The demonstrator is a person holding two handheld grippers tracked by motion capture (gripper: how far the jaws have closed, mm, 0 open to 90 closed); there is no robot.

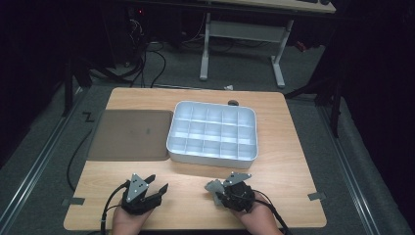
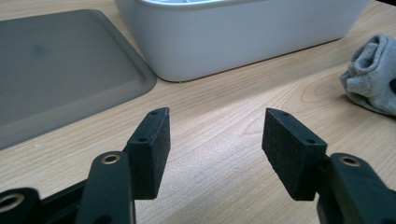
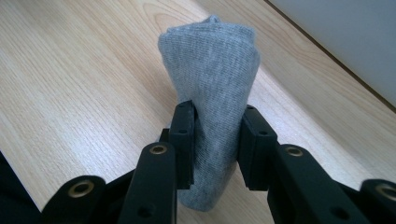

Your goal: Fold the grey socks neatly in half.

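A rolled grey sock stands between the pads of my right gripper, which is shut on it just above the wooden table. In the high view that right gripper sits near the table's front edge, right of centre, with the sock at its tip. My left gripper rests at the front left with its jaws wide apart and nothing between them; in the left gripper view, the left gripper shows bare wood between its pads and the sock lies off to the right.
A white tray divided into several compartments stands in the middle of the table. A flat grey-brown lid or mat lies to its left. Desk legs and cables stand on the floor beyond the far edge.
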